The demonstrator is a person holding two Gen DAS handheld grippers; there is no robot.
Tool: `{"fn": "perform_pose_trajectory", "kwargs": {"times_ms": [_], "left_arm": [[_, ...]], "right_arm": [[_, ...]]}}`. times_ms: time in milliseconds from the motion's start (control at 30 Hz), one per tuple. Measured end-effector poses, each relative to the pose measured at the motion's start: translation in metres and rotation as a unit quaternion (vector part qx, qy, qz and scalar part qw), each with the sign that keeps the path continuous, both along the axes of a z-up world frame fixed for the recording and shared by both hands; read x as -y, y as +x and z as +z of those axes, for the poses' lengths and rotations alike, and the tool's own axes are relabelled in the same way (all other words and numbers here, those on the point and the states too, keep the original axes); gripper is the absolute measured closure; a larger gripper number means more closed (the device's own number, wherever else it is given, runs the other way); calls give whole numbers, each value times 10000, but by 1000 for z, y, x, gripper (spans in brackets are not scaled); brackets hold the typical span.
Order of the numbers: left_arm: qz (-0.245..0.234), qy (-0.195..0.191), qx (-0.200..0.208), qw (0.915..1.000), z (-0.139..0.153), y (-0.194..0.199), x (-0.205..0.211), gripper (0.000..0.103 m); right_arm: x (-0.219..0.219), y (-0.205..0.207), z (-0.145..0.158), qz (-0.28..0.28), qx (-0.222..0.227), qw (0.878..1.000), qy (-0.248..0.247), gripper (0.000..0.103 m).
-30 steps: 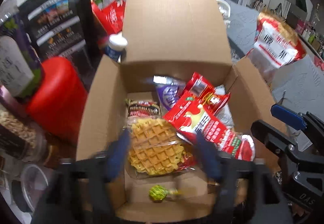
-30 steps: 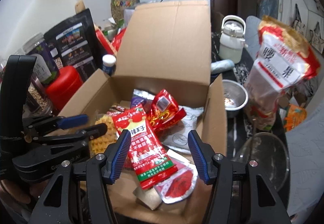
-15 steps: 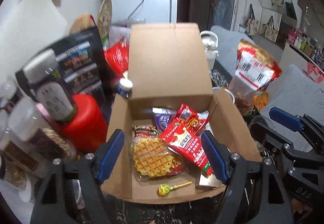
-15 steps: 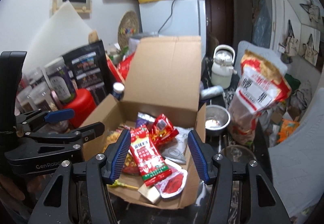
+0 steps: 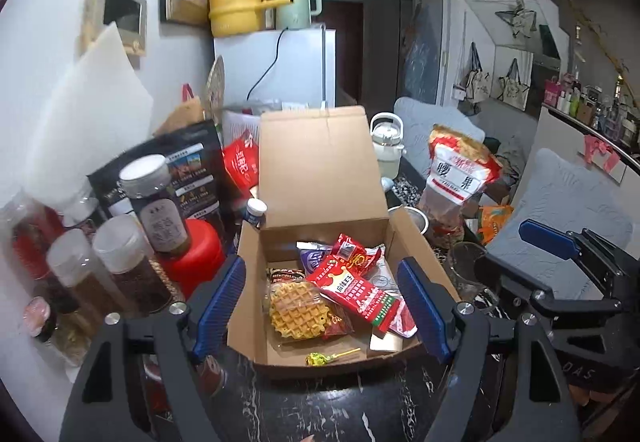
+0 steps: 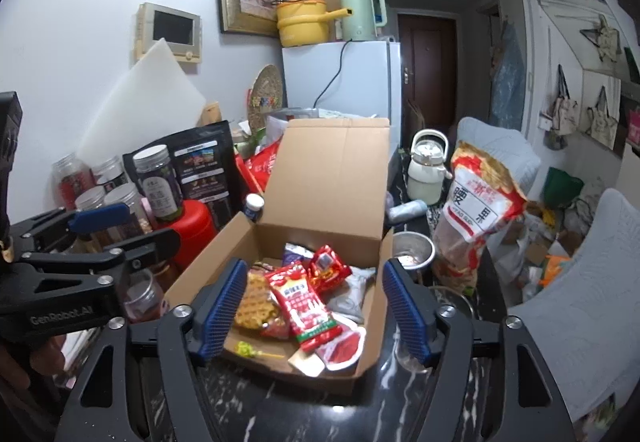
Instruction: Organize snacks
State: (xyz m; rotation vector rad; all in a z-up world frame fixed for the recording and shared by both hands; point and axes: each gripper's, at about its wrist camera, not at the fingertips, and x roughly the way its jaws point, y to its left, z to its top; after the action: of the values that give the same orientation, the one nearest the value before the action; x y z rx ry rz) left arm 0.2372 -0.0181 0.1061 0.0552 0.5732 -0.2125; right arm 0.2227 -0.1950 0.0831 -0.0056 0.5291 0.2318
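Observation:
An open cardboard box (image 5: pixel 320 178) (image 6: pixel 340 178) stands on the dark marble table with its lid up. Inside lie a wrapped waffle (image 5: pixel 298 310) (image 6: pixel 256 308), a long red packet (image 5: pixel 356 292) (image 6: pixel 306 306), smaller red and purple packets, and a green lollipop (image 5: pixel 318 358) (image 6: pixel 246 349). My left gripper (image 5: pixel 320 306) hangs open in front of and above the box, holding nothing. My right gripper (image 6: pixel 310 310) is also back from the box; its jaws are opening and nothing is between them. Each gripper shows at the edge of the other's view.
Jars (image 5: pixel 158 202), a red canister (image 5: pixel 196 256) and a black pouch (image 6: pixel 200 166) crowd the table left of the box. A big nut bag (image 5: pixel 460 178) (image 6: pixel 480 202), a metal bowl (image 6: pixel 412 248), a glass bowl (image 5: pixel 466 268) and a white kettle (image 6: pixel 428 166) stand to the right. A fridge stands behind.
Both grippers pulled back and up from the box, so it looks smaller and more of the room shows. The right gripper's jaws spread wider. The snacks stayed in place.

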Motion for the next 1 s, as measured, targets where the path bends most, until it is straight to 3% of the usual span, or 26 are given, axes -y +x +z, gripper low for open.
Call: {"fn": "perform_pose_trajectory", "kwargs": {"times_ms": [233, 500, 767, 1000], "left_arm": [[3, 35, 271, 9996, 10, -40, -6, 25], [13, 114, 341, 9994, 1, -73, -9, 25], [141, 94, 237, 9996, -20, -95, -12, 25], [161, 13, -130, 9998, -46, -102, -11, 25]], "right_arm": [[-4, -43, 10, 41, 243, 9997, -41, 20], [-3, -82, 7, -129, 280, 9995, -20, 15], [-3, -104, -12, -238, 105, 9997, -35, 14], [-6, -108, -32, -216, -218, 9995, -86, 14]]}}
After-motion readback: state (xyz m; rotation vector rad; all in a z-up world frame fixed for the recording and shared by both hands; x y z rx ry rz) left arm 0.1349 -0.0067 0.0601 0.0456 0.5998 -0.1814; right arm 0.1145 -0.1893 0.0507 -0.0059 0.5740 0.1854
